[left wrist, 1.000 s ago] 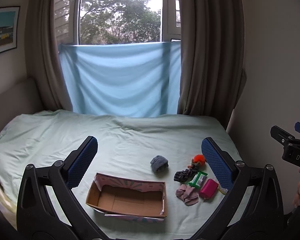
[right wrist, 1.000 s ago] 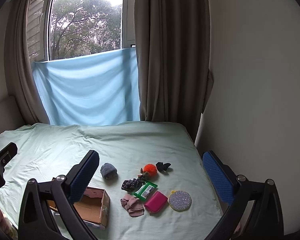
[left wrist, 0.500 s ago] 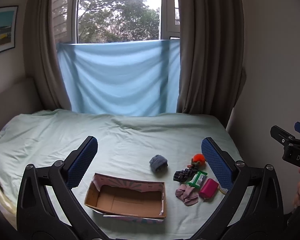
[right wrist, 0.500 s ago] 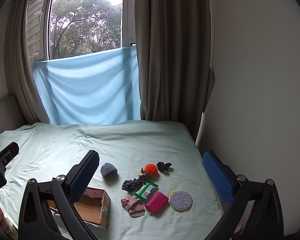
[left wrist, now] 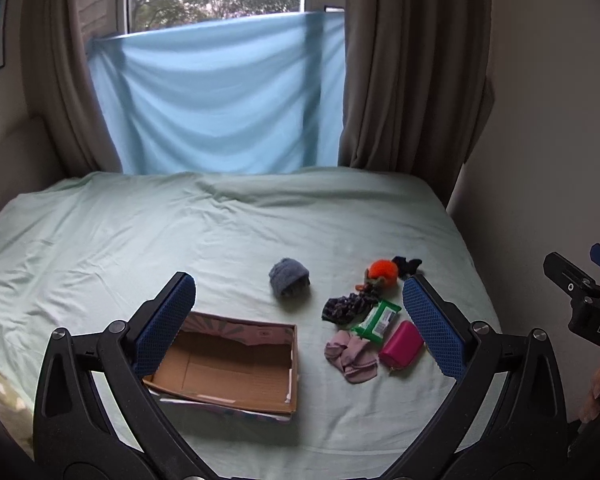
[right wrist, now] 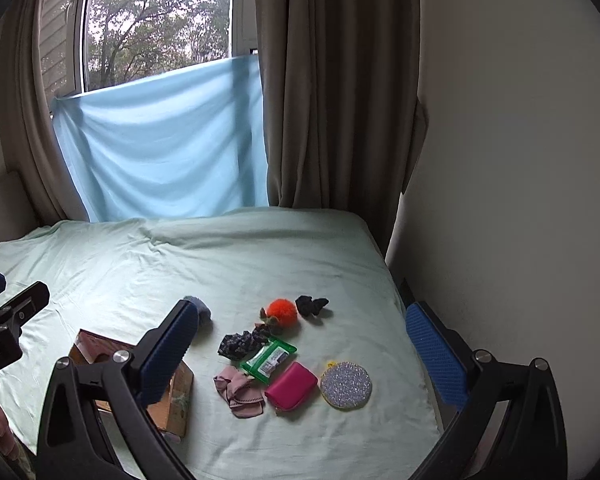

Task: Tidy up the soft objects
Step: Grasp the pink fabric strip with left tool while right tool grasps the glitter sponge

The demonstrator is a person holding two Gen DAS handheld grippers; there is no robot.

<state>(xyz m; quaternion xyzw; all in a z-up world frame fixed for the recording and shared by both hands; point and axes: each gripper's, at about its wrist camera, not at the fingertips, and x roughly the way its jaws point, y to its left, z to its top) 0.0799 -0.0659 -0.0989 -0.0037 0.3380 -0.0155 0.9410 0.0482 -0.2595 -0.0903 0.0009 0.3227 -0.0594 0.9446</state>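
Cardboard open-topped box (left wrist: 236, 364) empty | both grippers, left (left wrist: 300, 322) and right (right wrist: 304, 354), spread wide, have dipped closer | pink sock (left wrist: 352, 354) right of box, untouched

A: From my left wrist view I look forward and down along 2 blue-padded fingers (left wrist: 164, 320) at a green-sheeted bed (left wrist: 180, 232), with the curtained window straight ahead. The cardboard box (left wrist: 228, 364) sits low and near, about centre.

B: And my right wrist view?

A: It faces the same window but stands further right, close to the wall. The box (right wrist: 176, 396) slides to its lower left, half behind a finger.

B: What do both views share?

A: The bed, the blue cloth (left wrist: 220, 96) across the window, and the cluster with the orange pompom (left wrist: 381, 270) and pink pouch (left wrist: 402, 344). Each view also catches the other gripper at its edge.
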